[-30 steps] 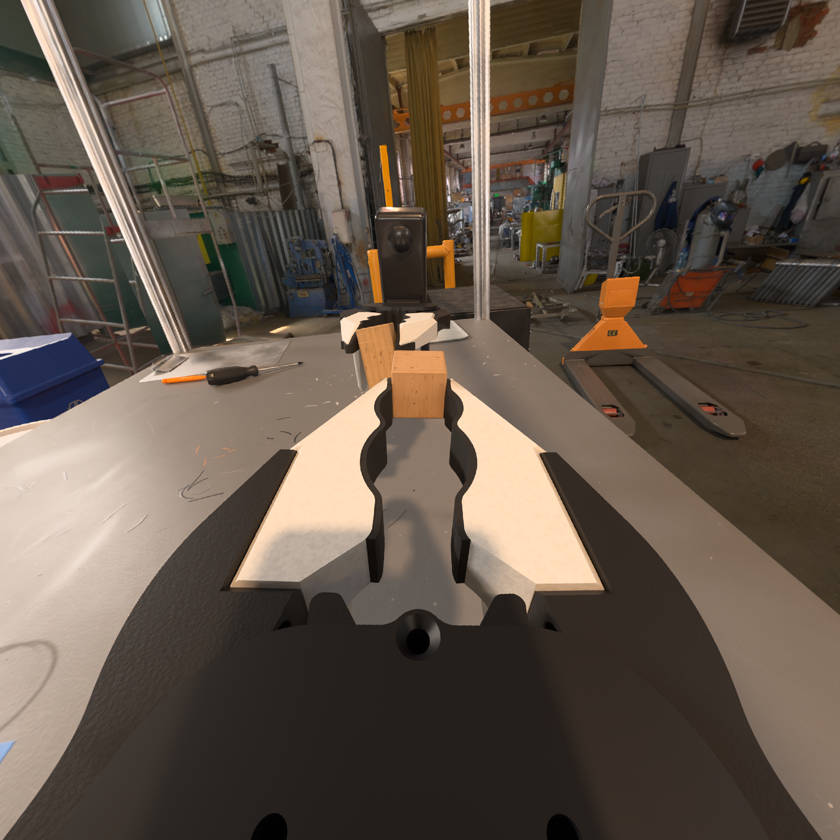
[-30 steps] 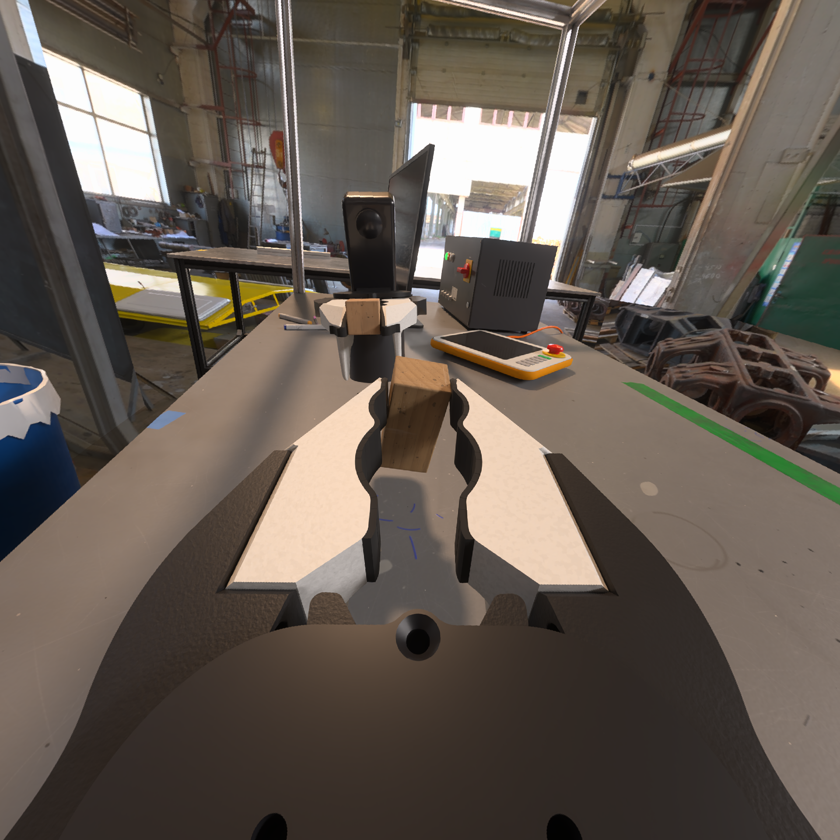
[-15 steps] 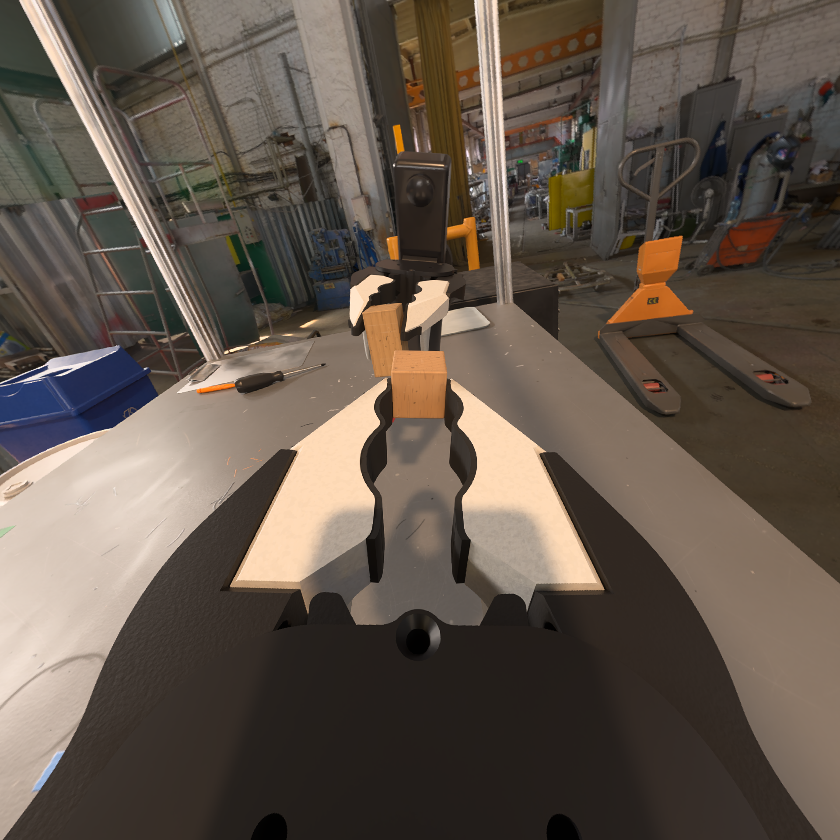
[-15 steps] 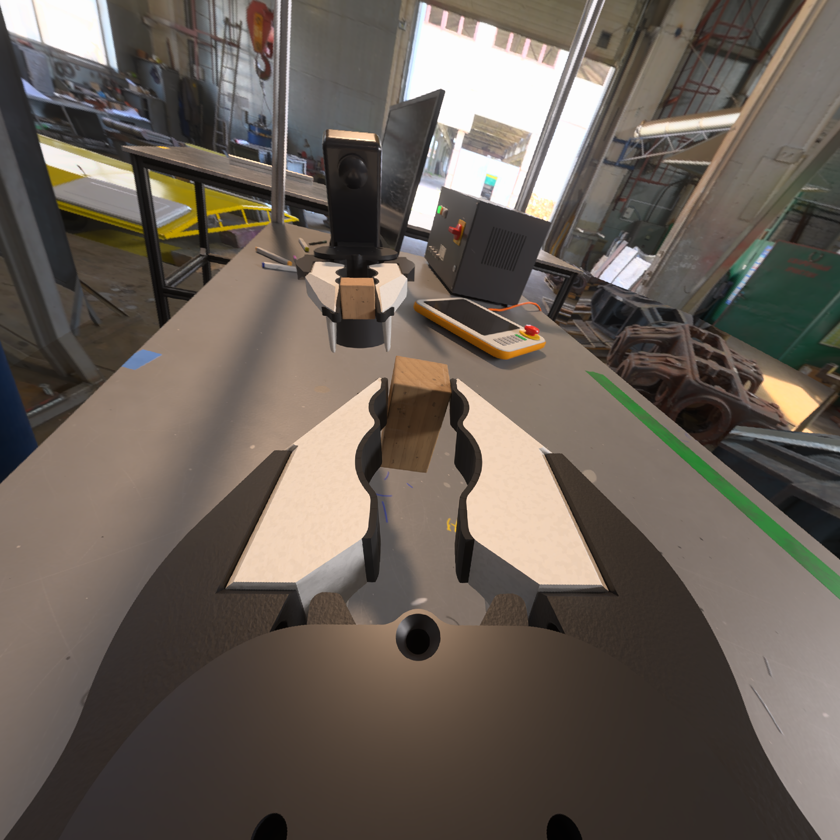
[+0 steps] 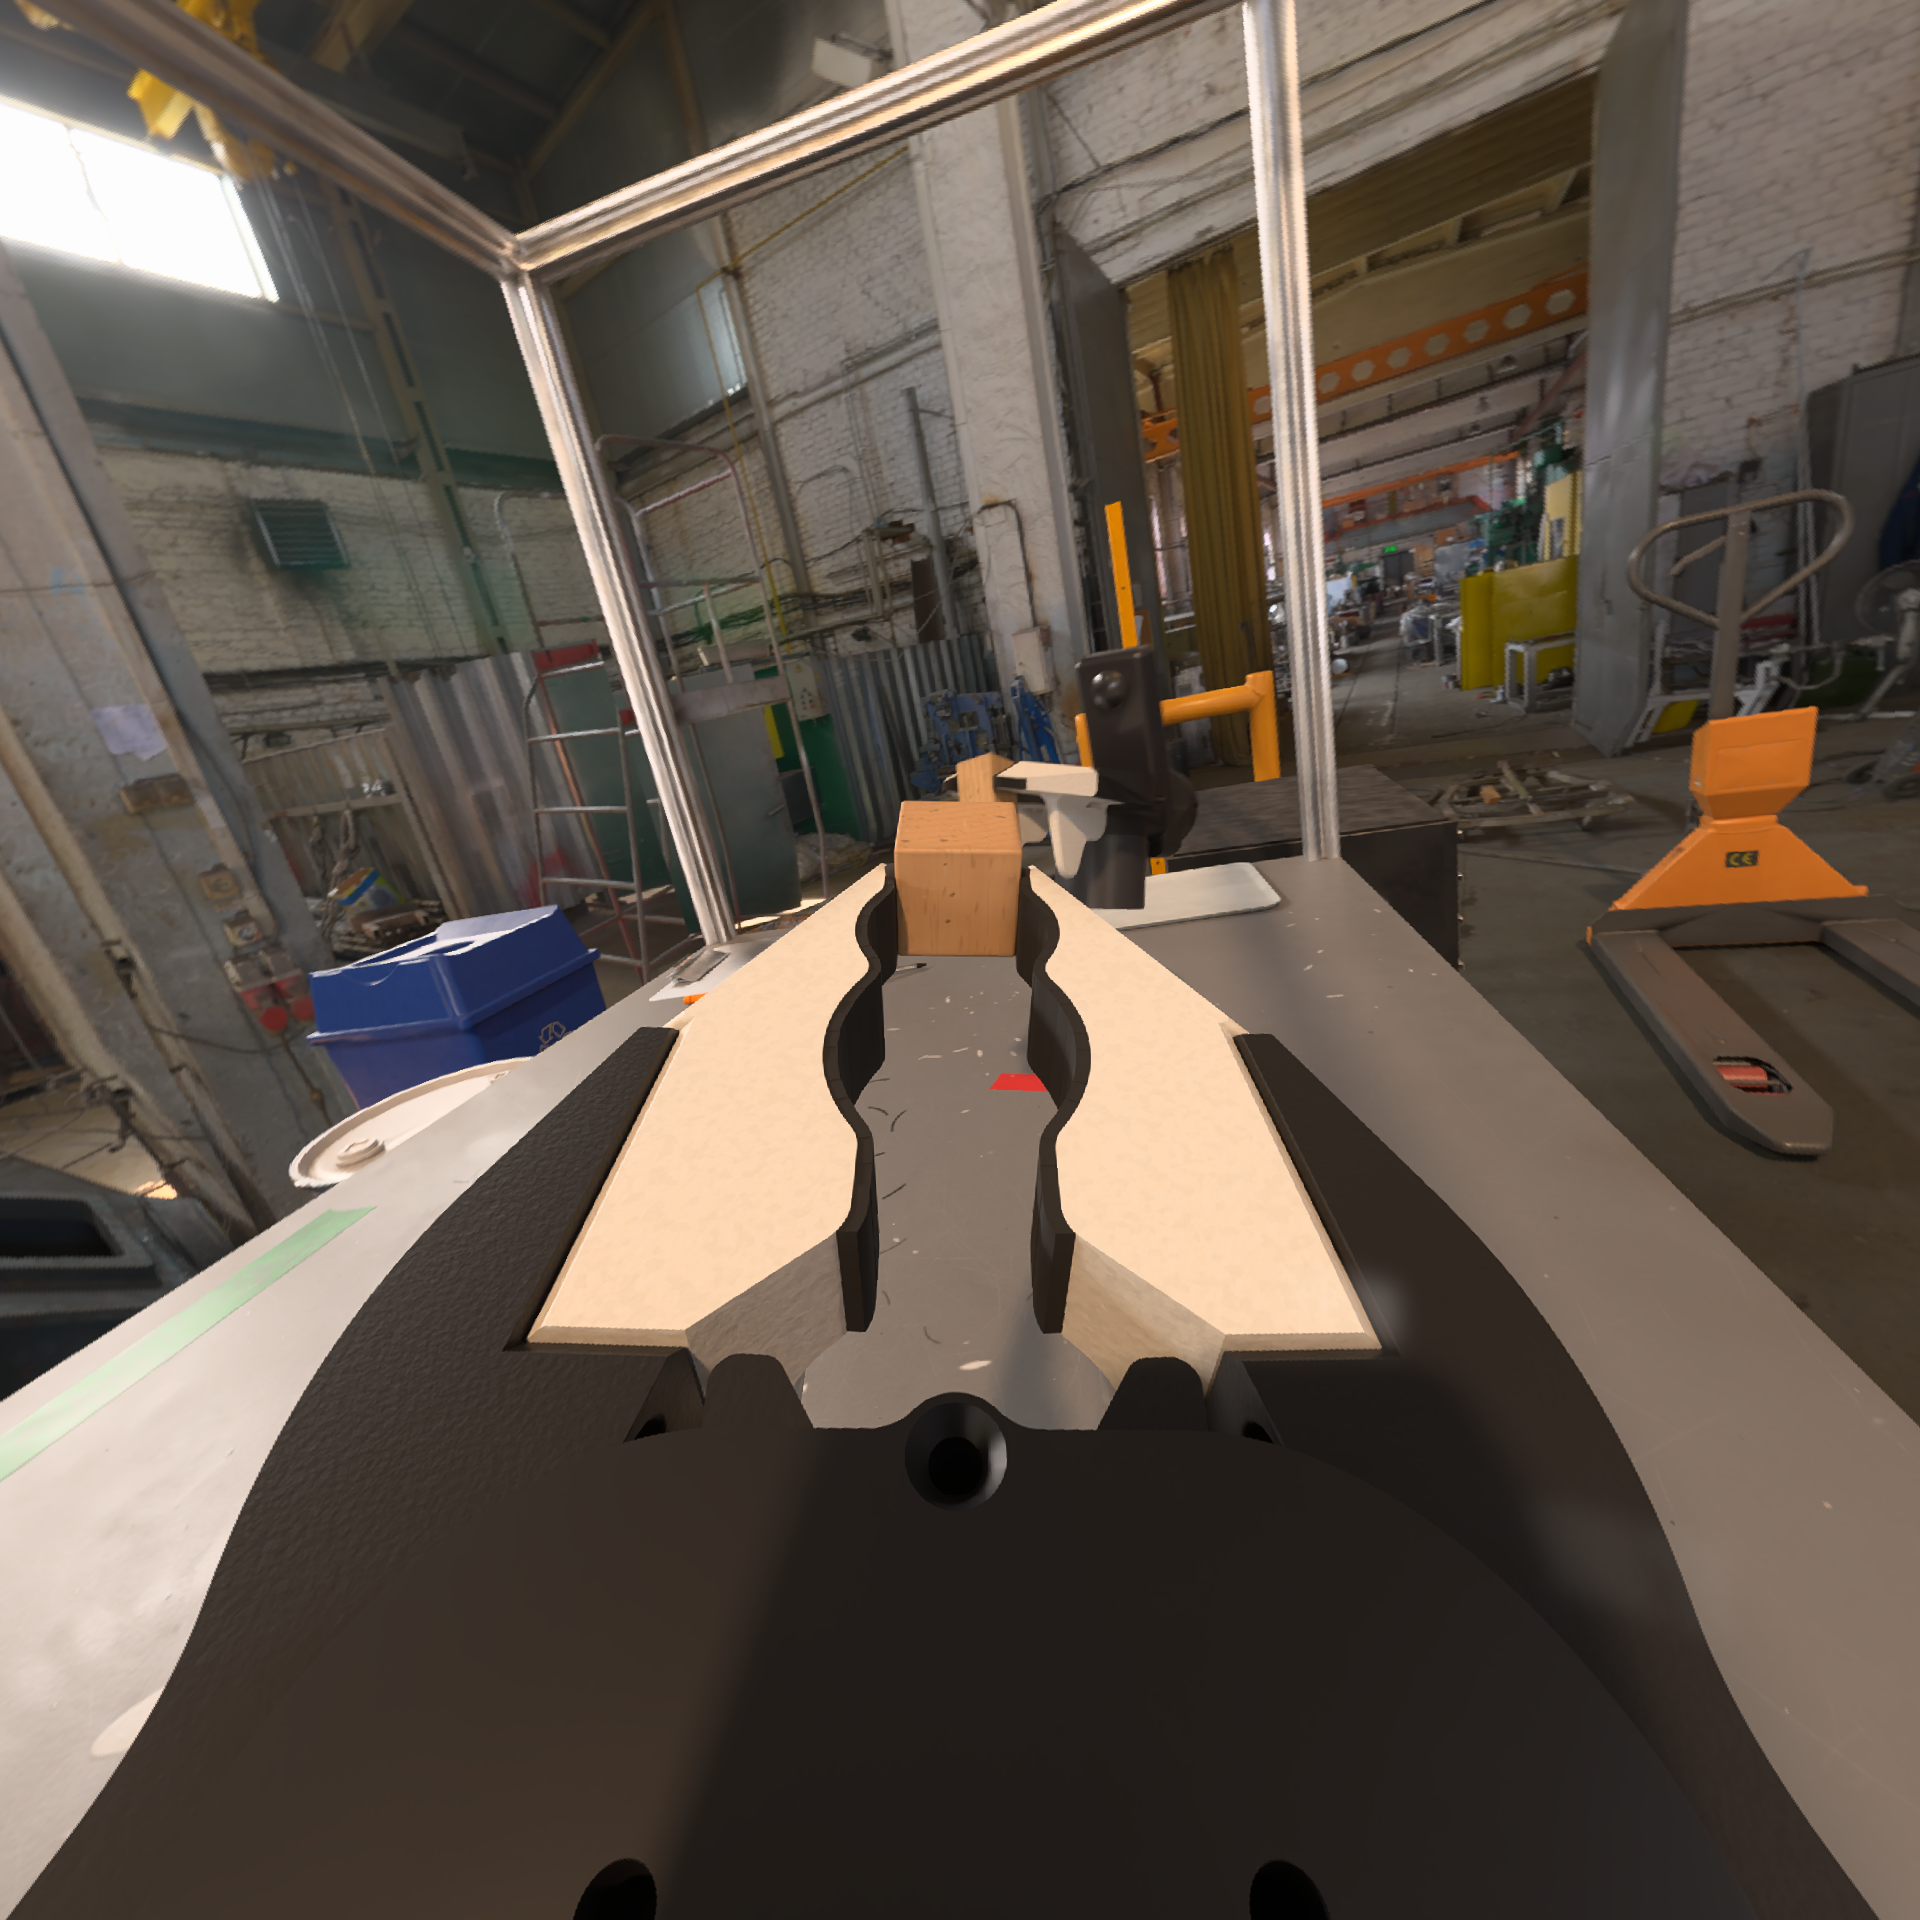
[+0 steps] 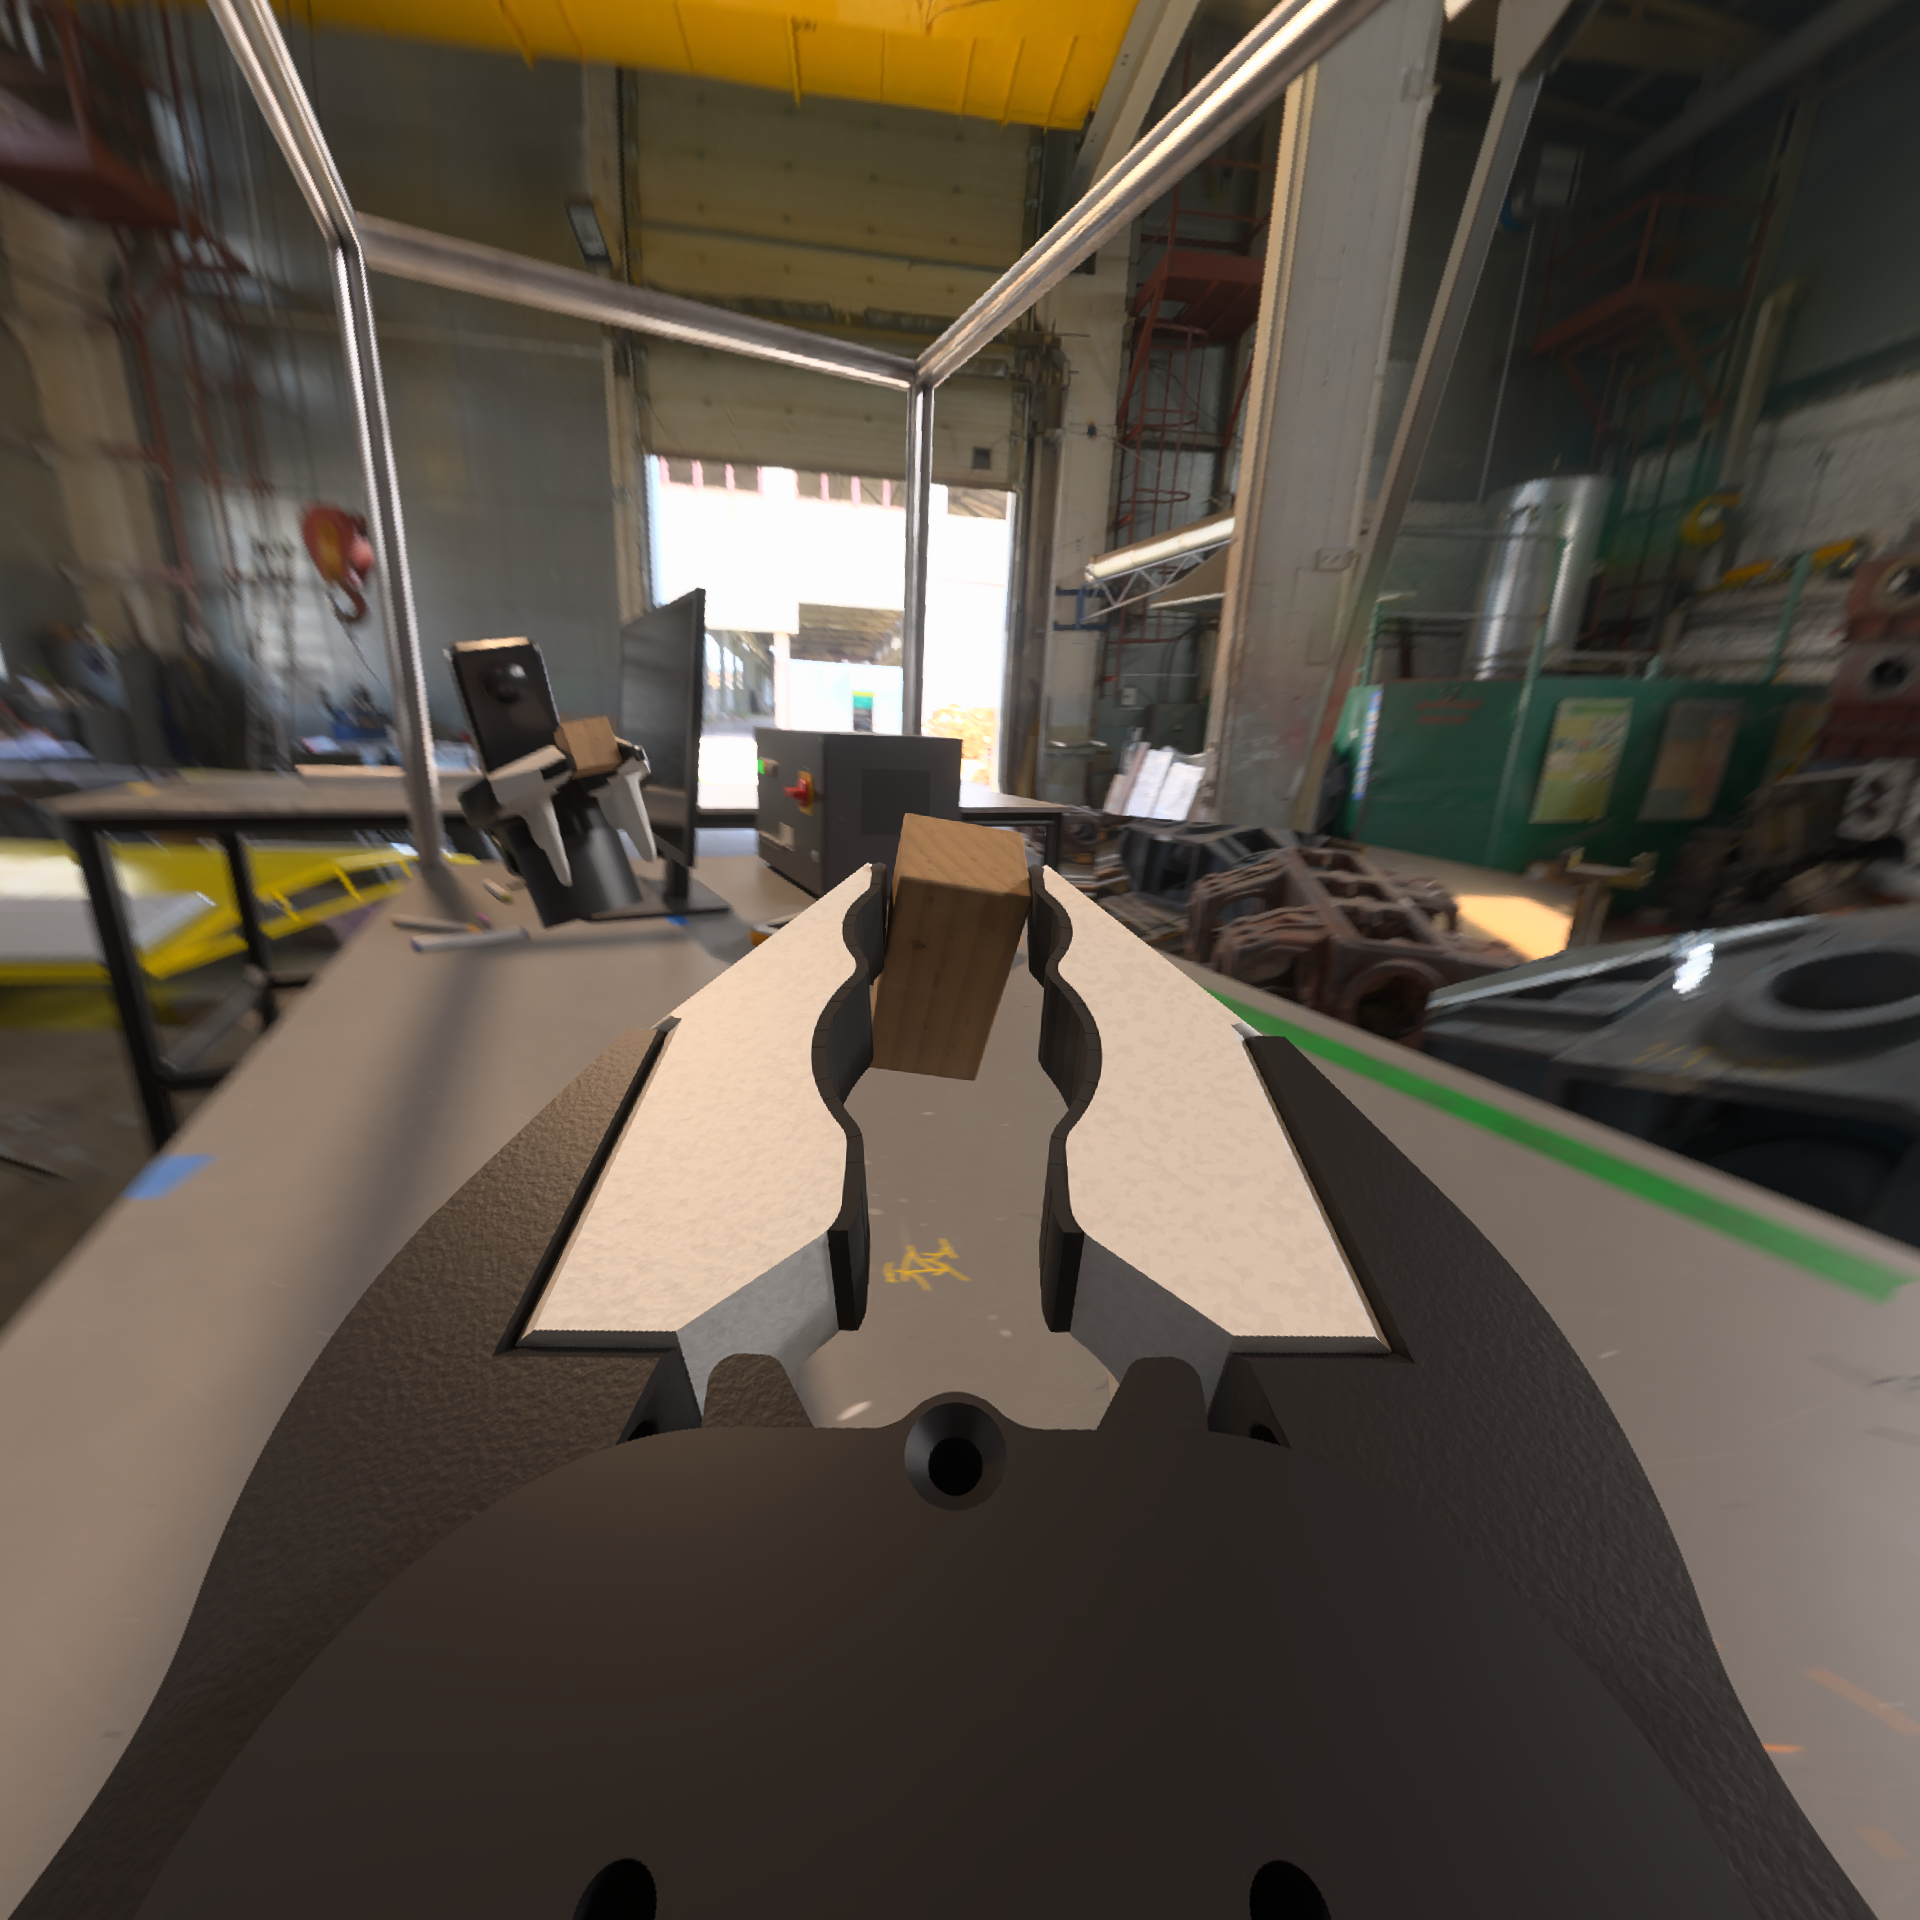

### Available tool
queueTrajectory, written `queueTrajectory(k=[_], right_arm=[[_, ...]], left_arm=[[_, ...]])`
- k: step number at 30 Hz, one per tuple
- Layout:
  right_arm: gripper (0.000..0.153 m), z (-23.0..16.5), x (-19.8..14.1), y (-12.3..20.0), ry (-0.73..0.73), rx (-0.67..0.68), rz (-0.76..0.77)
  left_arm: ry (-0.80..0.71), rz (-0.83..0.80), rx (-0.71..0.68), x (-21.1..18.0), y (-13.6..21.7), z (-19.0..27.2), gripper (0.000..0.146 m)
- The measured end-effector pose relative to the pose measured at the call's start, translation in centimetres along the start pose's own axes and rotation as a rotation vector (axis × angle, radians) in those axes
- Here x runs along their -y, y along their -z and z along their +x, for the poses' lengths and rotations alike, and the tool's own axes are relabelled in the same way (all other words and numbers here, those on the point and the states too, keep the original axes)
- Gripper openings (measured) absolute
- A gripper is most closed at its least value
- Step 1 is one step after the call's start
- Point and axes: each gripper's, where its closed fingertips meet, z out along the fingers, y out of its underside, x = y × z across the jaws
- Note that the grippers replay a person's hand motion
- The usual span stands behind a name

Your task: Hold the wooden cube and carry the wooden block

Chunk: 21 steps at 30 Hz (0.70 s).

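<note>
Left wrist view — Q: Status?
A: My left gripper [image 5: 956,904] clamps the wooden cube [image 5: 956,891]; my right gripper [image 6: 951,914] grips the tilted wooden block [image 6: 948,961]. Both have risen and swung apart above the table [image 5: 1351,1039]: carry is under way.

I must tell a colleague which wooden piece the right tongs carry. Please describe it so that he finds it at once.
Start from the long grey worktable inside the metal tube frame. Above it, the right tongs pinch an oblong light-brown wooden block between their tips, tilted and clear of the surface. Unlike the small, equal-sided wooden cube in the left tongs, it is clearly longer than wide.
</note>
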Motion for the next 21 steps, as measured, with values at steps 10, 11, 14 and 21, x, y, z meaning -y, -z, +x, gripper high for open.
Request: queueTrajectory(k=[10, 11, 14, 21], right_arm=[[0.027, 2.1, 7.4, 5.7, 0.507, -0.283, -0.191], [0.027, 3.3, 8.1, 6.7, 0.532, -0.31, -0.218], [0.027, 6.3, 9.3, 8.9, 0.544, -0.343, -0.294], [0.027, 13.9, 4.4, 11.0, 0.479, -0.402, -0.585]], left_arm=[[0.0, -0.092, -0.001, -2.0, -0.9, 0.0, 0.021], [0.011, -0.075, -0.013, -1.8, -0.9, 0.1, 0.021], [0.023, -0.085, -0.019, -2.3, -1.0, 0.0, 0.021], [0.018, -0.117, -0.064, -3.2, -1.7, 0.7, 0.021]])
